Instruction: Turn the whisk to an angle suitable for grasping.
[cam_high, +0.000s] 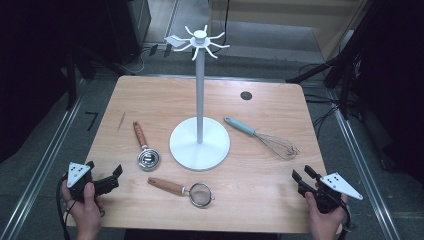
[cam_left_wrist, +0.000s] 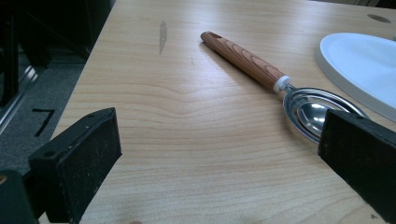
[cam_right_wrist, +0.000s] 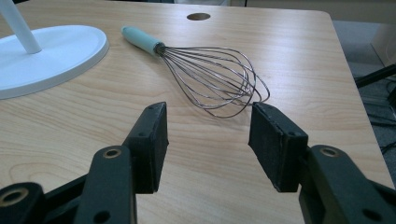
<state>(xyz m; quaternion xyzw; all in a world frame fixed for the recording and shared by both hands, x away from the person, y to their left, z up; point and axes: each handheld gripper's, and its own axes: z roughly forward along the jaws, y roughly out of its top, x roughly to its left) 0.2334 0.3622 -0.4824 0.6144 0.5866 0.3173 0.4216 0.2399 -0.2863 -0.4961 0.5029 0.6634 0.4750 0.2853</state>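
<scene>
Three utensils are lying flat on the table (cam_high: 150, 95) around the white hook stand (cam_high: 199, 127), and none hangs on its hooks yet, so I'd say the job is basically at square one.

From the high view: the wood-handled scoop (cam_high: 145, 150) sits just left of the stand's base, the small strainer (cam_high: 187, 190) lies in front of the base, and the teal-handled whisk (cam_high: 265, 137) lies off to its right. My left tool (cam_high: 111, 179) hovers well left of the stand at the near table edge, my right tool (cam_high: 302, 178) well to the right of it at the near edge, both apart from everything.

Left gripper view: jaws spread as wide as they go, nothing between them, scoop (cam_left_wrist: 261, 77) ahead with its bowl close to the stand's base.

Right gripper view: right tool (cam_right_wrist: 208, 140) about half spread, holding nothing, with the whisk (cam_right_wrist: 205, 74) straight ahead, handle end nearest the stand.

Everything's left: pick, lift, hang, three times, I reckon.
</scene>
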